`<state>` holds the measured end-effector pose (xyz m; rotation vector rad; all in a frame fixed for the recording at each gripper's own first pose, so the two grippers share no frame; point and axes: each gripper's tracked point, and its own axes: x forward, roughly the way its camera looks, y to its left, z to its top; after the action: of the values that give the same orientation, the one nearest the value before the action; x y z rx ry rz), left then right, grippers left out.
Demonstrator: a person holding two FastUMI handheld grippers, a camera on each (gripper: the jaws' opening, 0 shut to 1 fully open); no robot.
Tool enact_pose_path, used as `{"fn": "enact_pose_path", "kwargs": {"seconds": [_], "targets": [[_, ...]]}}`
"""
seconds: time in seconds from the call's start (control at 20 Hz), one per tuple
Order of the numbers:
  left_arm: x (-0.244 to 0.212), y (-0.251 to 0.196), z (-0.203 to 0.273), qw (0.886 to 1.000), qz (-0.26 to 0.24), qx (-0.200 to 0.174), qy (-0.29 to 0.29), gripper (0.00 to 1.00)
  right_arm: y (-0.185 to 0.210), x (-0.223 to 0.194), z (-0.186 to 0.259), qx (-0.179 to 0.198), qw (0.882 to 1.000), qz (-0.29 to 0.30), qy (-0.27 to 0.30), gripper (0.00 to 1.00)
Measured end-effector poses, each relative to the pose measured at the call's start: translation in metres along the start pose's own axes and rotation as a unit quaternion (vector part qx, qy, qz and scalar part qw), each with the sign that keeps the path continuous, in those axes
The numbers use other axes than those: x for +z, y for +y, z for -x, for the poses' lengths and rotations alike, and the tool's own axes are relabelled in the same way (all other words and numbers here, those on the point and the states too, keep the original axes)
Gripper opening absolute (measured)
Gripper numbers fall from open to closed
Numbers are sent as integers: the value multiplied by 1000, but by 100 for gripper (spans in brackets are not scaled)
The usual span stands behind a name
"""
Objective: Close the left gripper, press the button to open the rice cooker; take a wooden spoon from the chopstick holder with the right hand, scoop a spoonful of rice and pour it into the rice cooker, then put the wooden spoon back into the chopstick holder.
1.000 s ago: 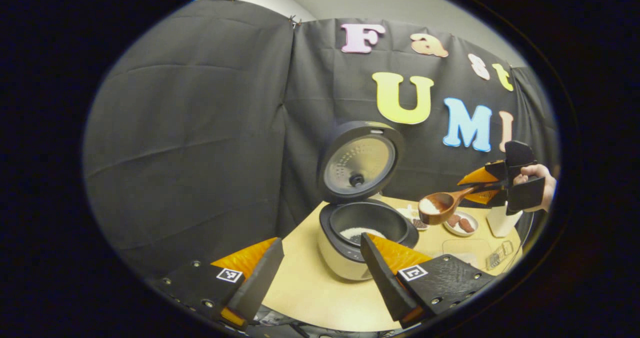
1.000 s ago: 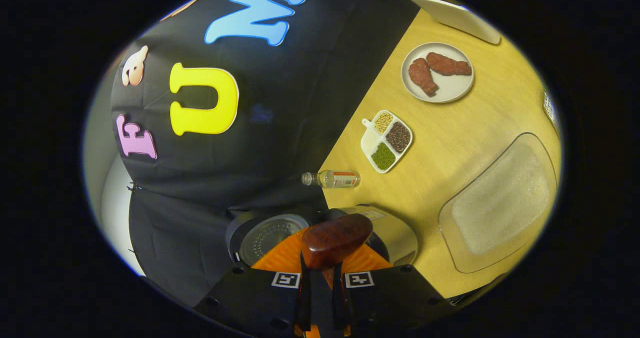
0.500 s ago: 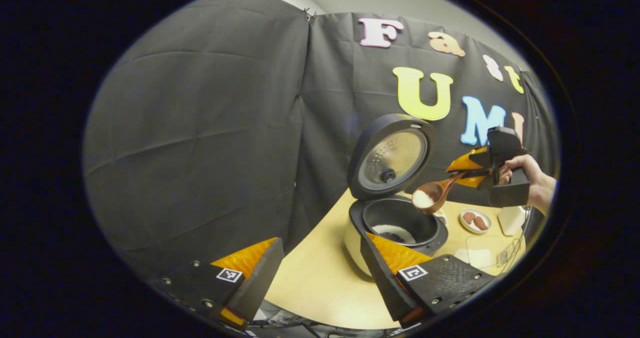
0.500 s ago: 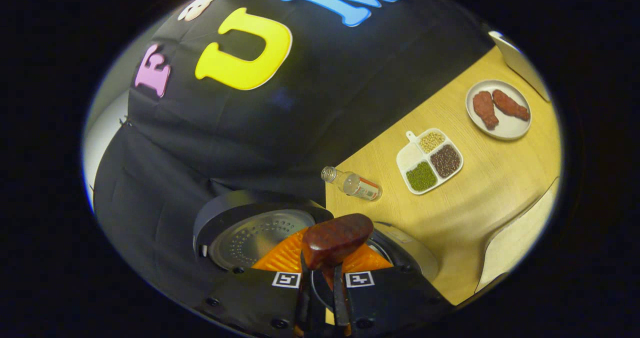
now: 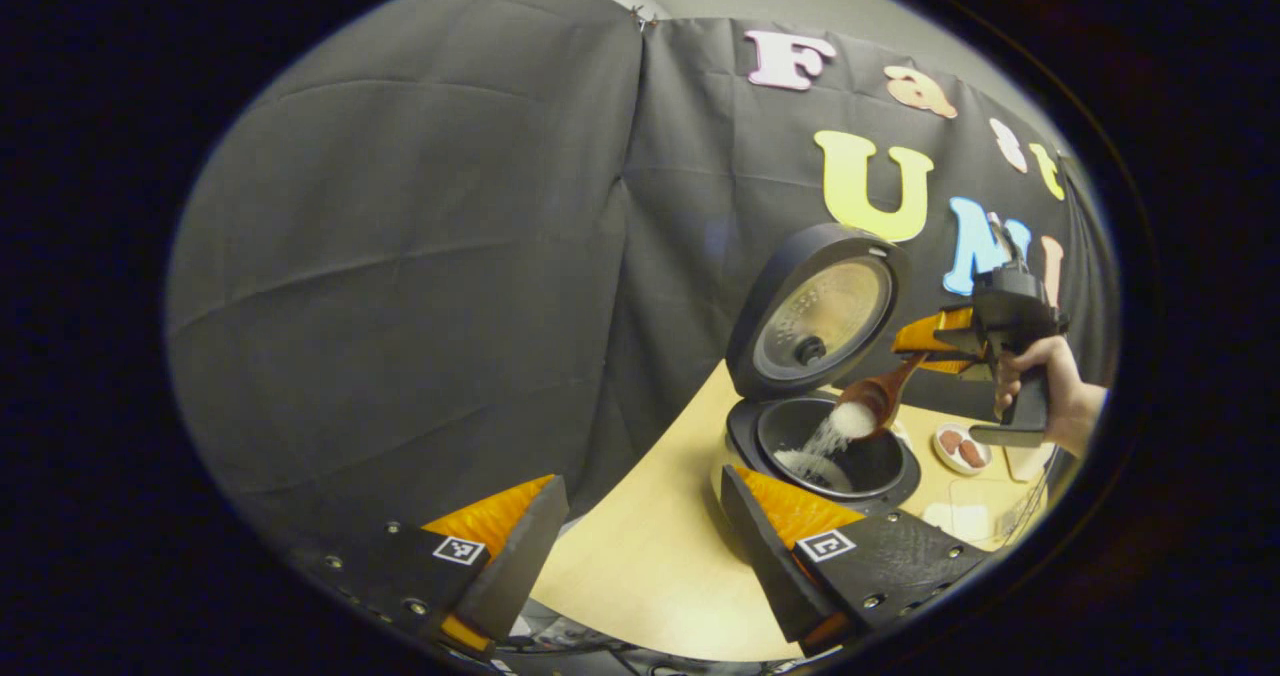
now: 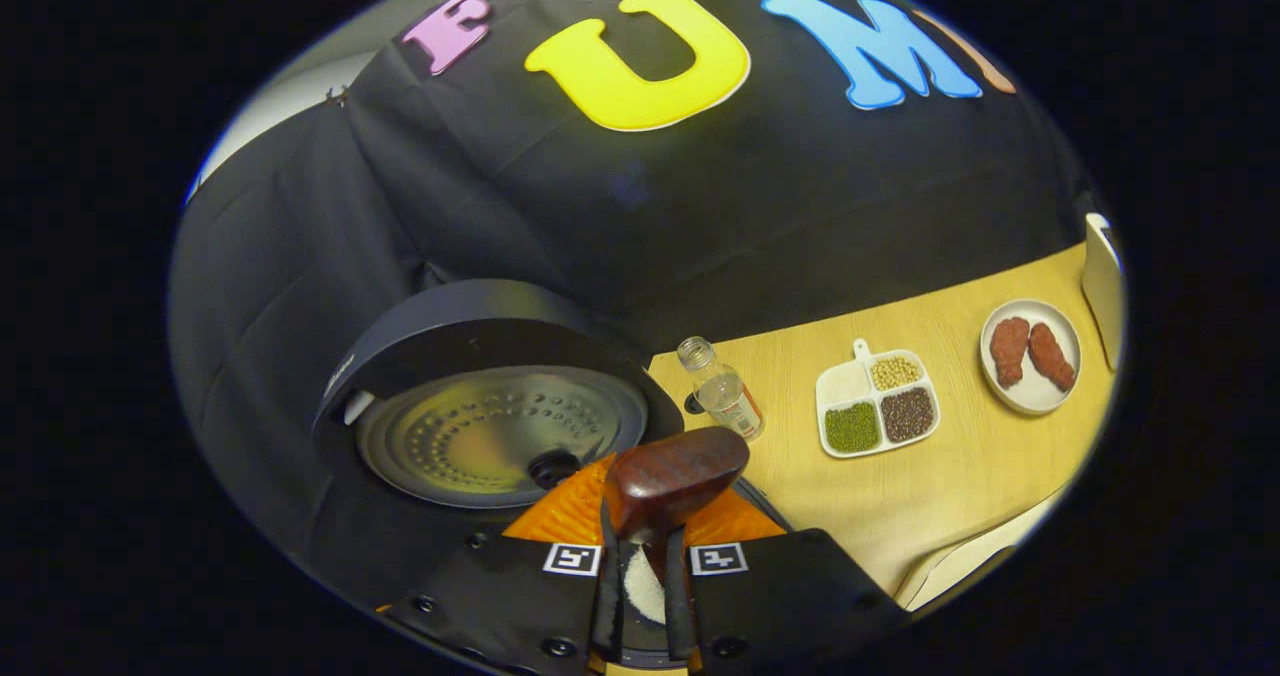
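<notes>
The rice cooker point(image 5: 745, 456) stands on the wooden table with its lid point(image 5: 820, 311) raised; rice lies in its dark pot. A hand holds my right gripper point(image 5: 925, 351) above the pot, shut on the handle of a wooden spoon point(image 5: 872, 401). The spoon is tipped and white rice streams from its bowl into the pot. In the right gripper view the spoon point(image 6: 672, 476) sticks out between the closed fingers of the right gripper point(image 6: 640, 556), in front of the raised lid point(image 6: 495, 416). My left gripper point(image 5: 640, 546) hangs open near the table's front, holding nothing.
Right of the cooker on the table point(image 6: 940, 486) are a small clear bottle point(image 6: 722, 396), a white divided dish of beans point(image 6: 875, 411) and a white plate with two brown pieces point(image 6: 1030, 356). A clear tray point(image 6: 960, 566) lies at the near right edge. A white holder point(image 6: 1100, 286) stands far right.
The right gripper carried the loaded spoon left over the cooker's pot and tipped it; rice now pours out. My left gripper stayed open while its view swung left.
</notes>
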<state>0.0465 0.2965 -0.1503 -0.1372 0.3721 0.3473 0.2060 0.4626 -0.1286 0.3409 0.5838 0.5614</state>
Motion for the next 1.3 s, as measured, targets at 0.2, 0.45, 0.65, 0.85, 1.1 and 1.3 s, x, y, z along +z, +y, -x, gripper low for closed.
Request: {"fn": "enact_pose_path", "kwargs": {"seconds": [0.2,0.45,0.65,0.85,1.1,1.3], "targets": [[5,5,-7,1000,-3,4,-5,98,8,2,-5,0,999,51,-4,18],[3,4,-7,1000,-4,6,-3,98,19,2,-8,5,993,120,-8,18],[-3,6,-5,1000,2,11,2,98,27,-4,-11,16,992,129,-2,18],[-4,7,-3,1000,-1,16,4,97,31,-8,-12,21,985,170,-8,18],[-2,6,2,1000,-3,20,4,98,41,-24,-12,41,969,243,-11,14],[-1,6,3,1000,13,28,3,97,54,-39,-12,64,950,306,-10,19]]}}
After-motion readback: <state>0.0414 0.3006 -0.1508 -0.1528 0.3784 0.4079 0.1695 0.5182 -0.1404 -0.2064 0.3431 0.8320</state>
